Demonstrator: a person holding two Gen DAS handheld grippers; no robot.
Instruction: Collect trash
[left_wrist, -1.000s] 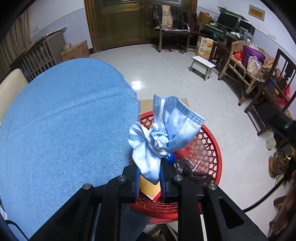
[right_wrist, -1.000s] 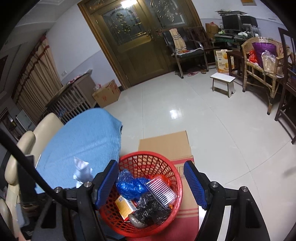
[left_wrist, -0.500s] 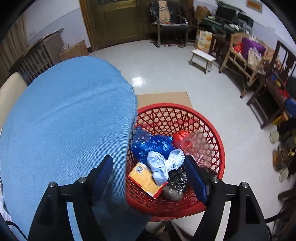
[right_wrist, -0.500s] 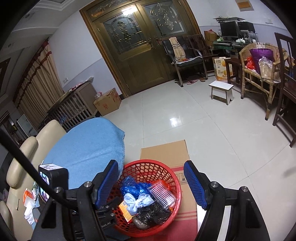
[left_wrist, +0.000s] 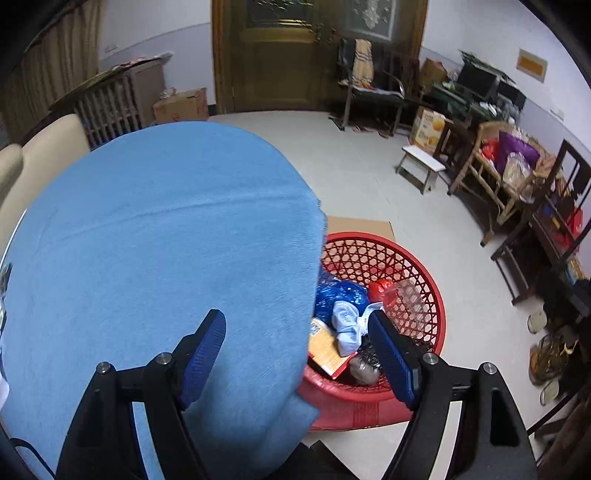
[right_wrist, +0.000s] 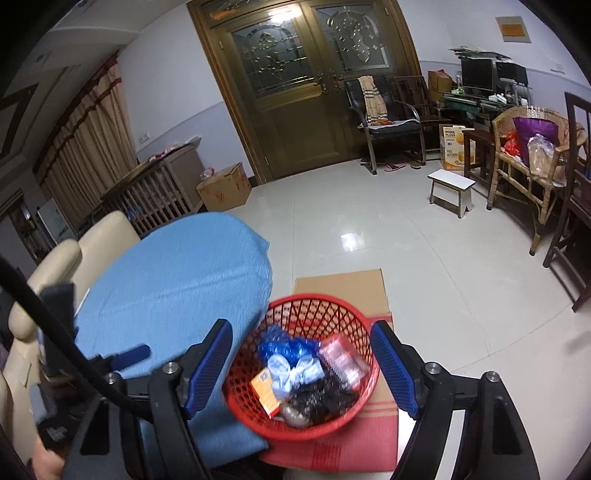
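— Pale glossy floor tiles (right_wrist: 424, 258) all round, and a brown double door (right_wrist: 306, 88) with patterned glass at the back. What are the jaws doing?

— Both sets stand wide apart with nothing between them. The left gripper (left_wrist: 297, 352) has one blue ribbed pad over the blue tablecloth (left_wrist: 147, 258) and the other over the basket. The right gripper (right_wrist: 301, 360) frames the basket between its pads.

— And the trash?

— It sits in the red basket (right_wrist: 332, 306) — round, plastic, with an open lattice wall. On top lies a crumpled pale-blue face mask (left_wrist: 347, 325), knotted into a soft bundle. Touching it: a shiny, crinkled blue foil wrapper (left_wrist: 338, 293) behind, an orange carton (left_wrist: 323, 347) with a printed code beside it, a clear ridged plastic tray (right_wrist: 341, 358) to the other side, and black crumpled plastic (right_wrist: 321, 400) in front.

— What does the basket stand on?

— A flattened brown cardboard box (right_wrist: 343, 284), its near part printed red, lying on the tiles. The basket's rim sits just beside the hanging edge of the tablecloth, which is a napped, towel-like fabric over a rounded table.

— Further out?

— Cream padded chairs (right_wrist: 103, 236) beyond the table, a slatted wooden crib (right_wrist: 155, 192), a cardboard carton (right_wrist: 223, 186) by the wall, a small white stool (right_wrist: 452, 186), a black armchair (right_wrist: 388, 122) with a striped cloth over it, and a wicker chair (right_wrist: 524, 155) holding a purple cushion. Tan curtains (right_wrist: 85, 147) hang at the side.
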